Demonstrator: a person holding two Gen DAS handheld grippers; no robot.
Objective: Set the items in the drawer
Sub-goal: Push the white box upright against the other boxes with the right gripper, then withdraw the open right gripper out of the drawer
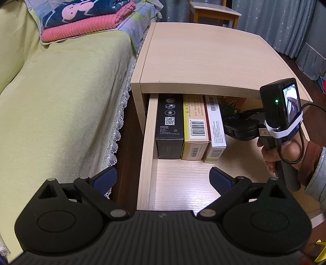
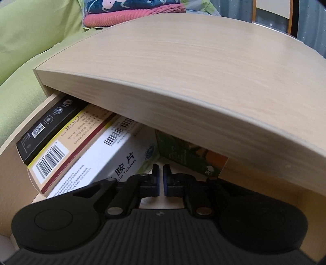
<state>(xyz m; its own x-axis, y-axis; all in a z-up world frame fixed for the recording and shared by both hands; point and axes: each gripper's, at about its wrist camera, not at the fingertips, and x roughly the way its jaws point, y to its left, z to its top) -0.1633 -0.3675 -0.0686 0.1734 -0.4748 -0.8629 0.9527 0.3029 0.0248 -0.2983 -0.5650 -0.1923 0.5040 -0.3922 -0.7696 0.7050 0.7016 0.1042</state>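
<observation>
The pale wood drawer [image 1: 147, 152] of a bedside table stands pulled out. Along its left side lie a black box [image 1: 169, 126], a yellow box [image 1: 194, 126] and a white box [image 1: 216, 126], side by side. A green and orange box [image 1: 230, 104] lies further back under the table top. My left gripper [image 1: 163, 179] hovers open over the drawer's front, nothing between its fingers. My right gripper [image 2: 161, 169] reaches into the drawer, shut and empty. It sits just right of the white box [image 2: 106, 161] and short of the green box [image 2: 183, 155]. A hand [image 1: 271, 155] grips its handle.
The bedside table top [image 1: 203, 55] overhangs the back of the drawer. A bed with a green cover [image 1: 61, 102] runs along the left, with folded pink and dark blue blankets [image 1: 85, 20] at its far end. A wooden chair [image 1: 214, 12] and curtains [image 1: 275, 24] stand behind.
</observation>
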